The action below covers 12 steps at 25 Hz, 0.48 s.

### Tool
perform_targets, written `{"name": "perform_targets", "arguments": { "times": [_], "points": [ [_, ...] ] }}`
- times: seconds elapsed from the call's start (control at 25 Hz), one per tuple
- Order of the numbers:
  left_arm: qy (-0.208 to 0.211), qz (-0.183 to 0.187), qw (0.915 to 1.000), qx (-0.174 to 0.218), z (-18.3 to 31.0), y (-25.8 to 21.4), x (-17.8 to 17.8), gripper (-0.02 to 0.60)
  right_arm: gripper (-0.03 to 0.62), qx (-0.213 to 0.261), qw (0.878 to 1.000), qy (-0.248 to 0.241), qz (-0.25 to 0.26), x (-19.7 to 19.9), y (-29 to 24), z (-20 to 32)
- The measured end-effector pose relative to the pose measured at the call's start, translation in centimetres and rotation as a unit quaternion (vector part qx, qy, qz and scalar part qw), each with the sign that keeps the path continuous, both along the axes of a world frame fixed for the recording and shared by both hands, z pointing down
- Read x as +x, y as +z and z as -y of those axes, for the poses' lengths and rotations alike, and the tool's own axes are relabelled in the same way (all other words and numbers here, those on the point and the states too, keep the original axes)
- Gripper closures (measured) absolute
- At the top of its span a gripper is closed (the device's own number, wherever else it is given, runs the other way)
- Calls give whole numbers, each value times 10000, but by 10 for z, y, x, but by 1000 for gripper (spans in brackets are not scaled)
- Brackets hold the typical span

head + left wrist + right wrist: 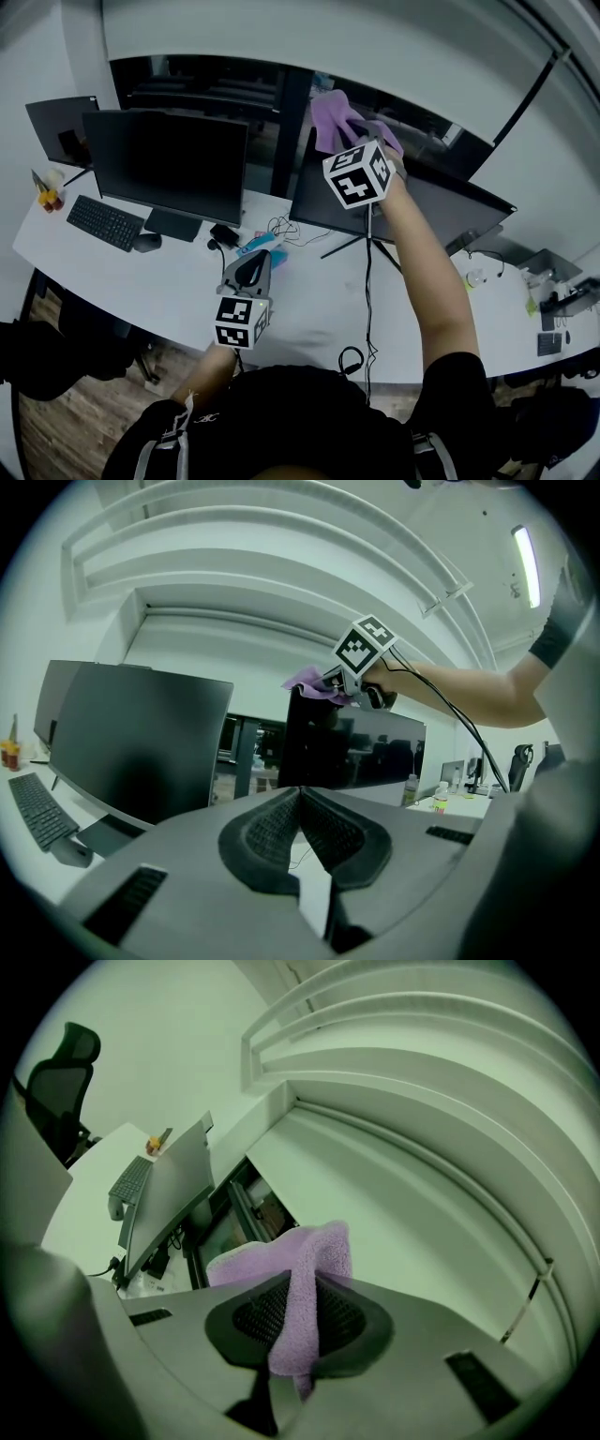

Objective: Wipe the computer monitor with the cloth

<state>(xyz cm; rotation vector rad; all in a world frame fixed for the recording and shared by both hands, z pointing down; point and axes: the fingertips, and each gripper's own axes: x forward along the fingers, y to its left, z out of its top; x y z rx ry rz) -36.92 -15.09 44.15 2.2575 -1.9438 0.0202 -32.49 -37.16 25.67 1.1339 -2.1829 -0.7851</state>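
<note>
A purple cloth (336,122) is pinched in my right gripper (361,141), raised at the top left corner of the right-hand monitor (441,202). In the right gripper view the cloth (305,1283) runs down between the shut jaws and drapes forward over them. From the left gripper view the cloth (314,680) sits on the top edge of that monitor (352,747), held by the right gripper (342,684). My left gripper (251,272) hovers low over the white desk (178,281), jaws shut with nothing between them (298,794).
A second monitor (169,164) stands at the left with a keyboard (103,222) and mouse (147,243) in front. A third screen (61,127) is at the far left. Cables (281,230) and small items lie between the monitors. Bottles (441,797) stand at the right.
</note>
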Motion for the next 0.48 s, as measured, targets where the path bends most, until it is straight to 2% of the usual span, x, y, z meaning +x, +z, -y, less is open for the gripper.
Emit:
{"name": "perform_targets", "arguments": {
  "times": [0.48],
  "points": [
    [503,109,9986,-114,9,1,44,568,513,-284,9977,444,415,74,0,15]
  ]
}}
